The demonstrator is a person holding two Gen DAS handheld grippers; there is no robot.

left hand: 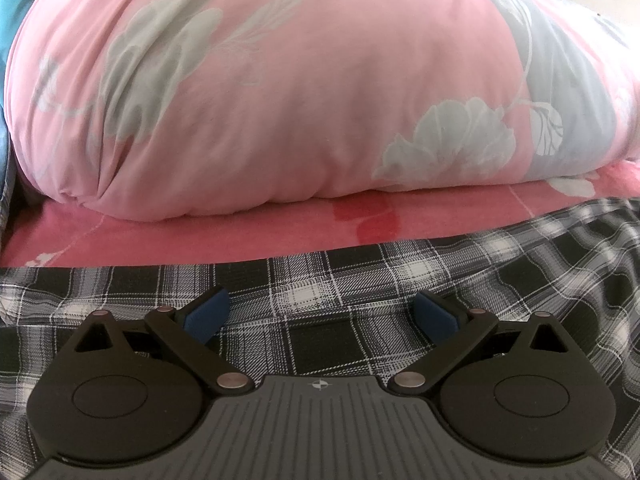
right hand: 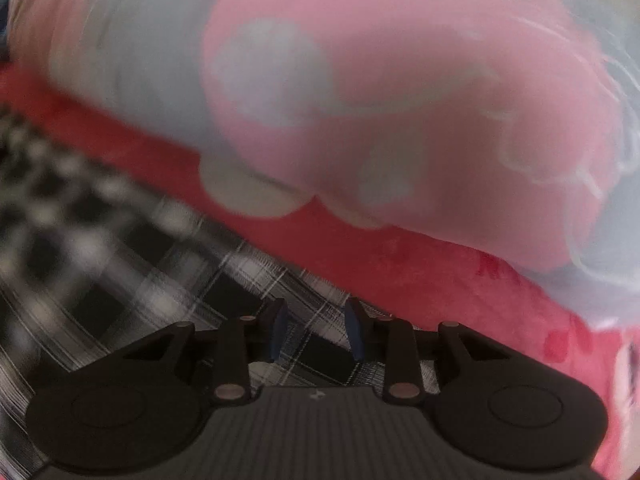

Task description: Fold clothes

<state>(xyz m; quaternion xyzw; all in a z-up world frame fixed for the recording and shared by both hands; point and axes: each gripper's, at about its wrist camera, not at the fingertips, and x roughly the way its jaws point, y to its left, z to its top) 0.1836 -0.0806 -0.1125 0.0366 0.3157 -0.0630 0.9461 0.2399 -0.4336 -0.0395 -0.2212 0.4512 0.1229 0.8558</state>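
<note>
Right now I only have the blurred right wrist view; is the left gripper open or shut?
Observer: The left gripper is wide open above the plaid garment, nothing between its pads.
Operator: What patterns the pink duvet?
Observer: Sharp here: the pink duvet carries grey flowers and leaves.
Operator: Anything beyond it?
Observer: A teal fabric shows at the upper left corner, behind the duvet.

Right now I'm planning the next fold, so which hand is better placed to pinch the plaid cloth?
Probably left: the left tool hangs open over the flat black-and-white plaid cloth. The right tool is narrower, its view smeared.
</note>
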